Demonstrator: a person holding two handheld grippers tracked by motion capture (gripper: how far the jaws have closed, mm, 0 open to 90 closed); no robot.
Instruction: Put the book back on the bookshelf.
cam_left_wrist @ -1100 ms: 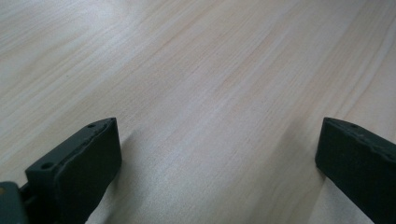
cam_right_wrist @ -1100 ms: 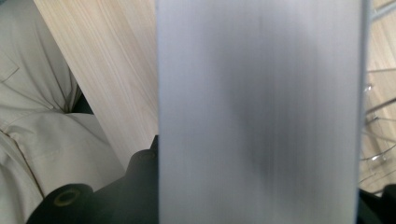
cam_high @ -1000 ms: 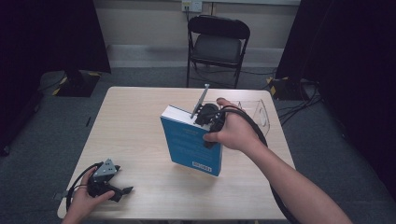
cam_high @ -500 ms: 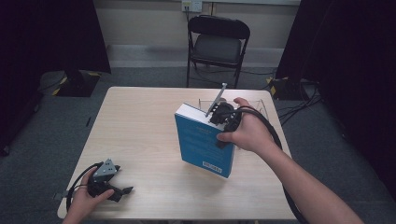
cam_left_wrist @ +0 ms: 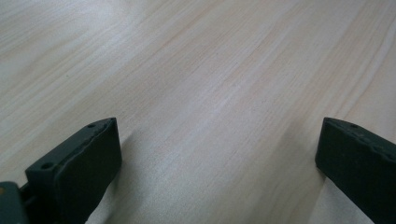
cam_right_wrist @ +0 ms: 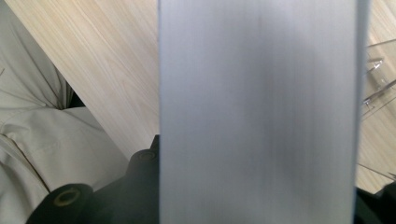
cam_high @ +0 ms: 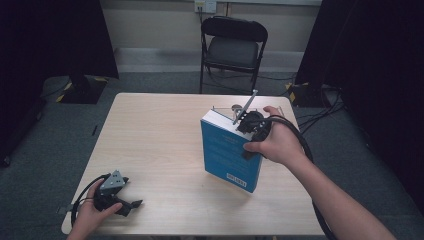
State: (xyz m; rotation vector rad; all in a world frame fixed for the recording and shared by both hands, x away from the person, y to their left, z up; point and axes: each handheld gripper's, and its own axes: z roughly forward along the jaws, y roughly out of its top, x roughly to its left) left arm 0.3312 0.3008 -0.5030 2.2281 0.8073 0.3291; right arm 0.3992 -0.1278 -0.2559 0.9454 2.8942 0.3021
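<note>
- Now carrying blue book (cam_high: 231, 155) upright, right gripper (cam_high: 248, 121) clamped on its top edge, over right half of table (cam_high: 150, 130).
- Compared with a second ago: sitting further toward the right and far side of the table, closer to clear plastic stand (cam_high: 225, 107) just behind it; sliding level, not rising.
- Meaning, as a judgement: heading for the clear stand, probably to be slotted in or leaned there; transport well along, placement not yet done.
- Holding grip unchanged, jaws on either side of the book's thickness, no slackening seen.
- Showing in right gripper view: grey-white page block (cam_right_wrist: 259, 112) between the jaws, blurred; wood grain to the left, bits of the clear stand (cam_right_wrist: 378, 79) at the right edge.
- Resting low at near-left corner of the table: left gripper (cam_high: 131, 204), in left hand (cam_high: 92, 215), staying put.
- Standing wide apart in left gripper view: its jaws, nothing between them but bare wood (cam_left_wrist: 210, 93).
- Looking like: thick softcover, bright blue cover facing the camera, faint pale text lines, small white label near the bottom edge, white page edges on top.
- Tilting slightly, lower corner hanging nearest the camera; cannot tell whether touching the table or just above it.
</note>
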